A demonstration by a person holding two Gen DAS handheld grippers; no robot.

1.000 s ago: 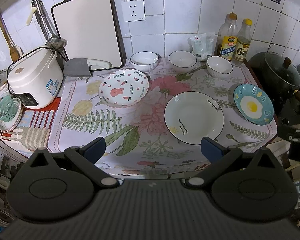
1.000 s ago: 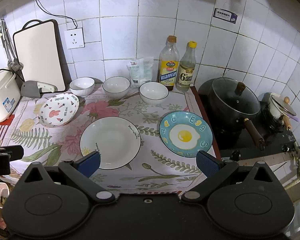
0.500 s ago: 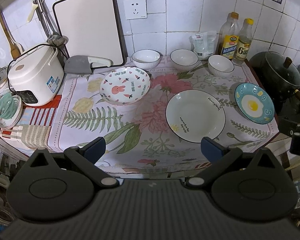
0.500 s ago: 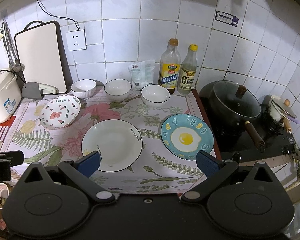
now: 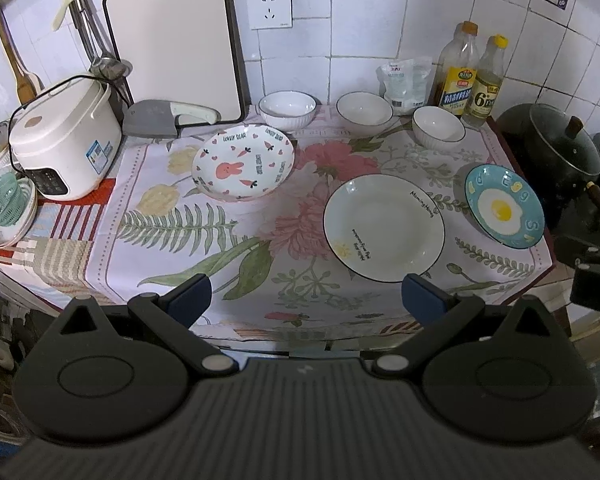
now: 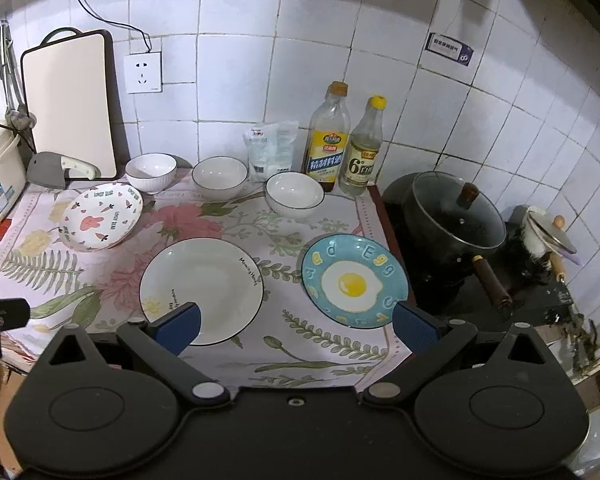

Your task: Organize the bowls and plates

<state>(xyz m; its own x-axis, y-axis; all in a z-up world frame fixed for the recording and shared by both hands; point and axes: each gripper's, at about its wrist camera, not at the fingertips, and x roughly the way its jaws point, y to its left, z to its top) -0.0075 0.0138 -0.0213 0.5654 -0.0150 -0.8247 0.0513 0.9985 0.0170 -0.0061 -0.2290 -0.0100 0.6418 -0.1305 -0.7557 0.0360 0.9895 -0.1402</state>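
Three plates lie on the floral cloth: a rabbit-print plate [image 5: 244, 168] [image 6: 100, 220] at the left, a white black-rimmed plate [image 5: 384, 226] [image 6: 202, 288] in the middle, a blue fried-egg plate [image 5: 504, 206] [image 6: 354, 280] at the right. Three white bowls stand in a row behind them: left [image 5: 287, 108] [image 6: 151, 172], middle [image 5: 364, 110] [image 6: 219, 178], right [image 5: 439, 130] [image 6: 295, 196]. My left gripper [image 5: 306, 300] is open and empty, above the counter's front edge. My right gripper [image 6: 296, 326] is open and empty, in front of the white and blue plates.
A rice cooker [image 5: 64, 140] and a cleaver [image 5: 168, 120] stand at the left, a cutting board [image 5: 172, 40] leans on the wall. Two bottles [image 6: 346, 146] and a bag [image 6: 270, 152] stand behind the bowls. A lidded black pot [image 6: 456, 224] sits on the stove at the right.
Both grippers have drawn slightly back and up from the counter, so the dishes look a little farther off. Nothing on the counter has moved. Both grippers stay open.
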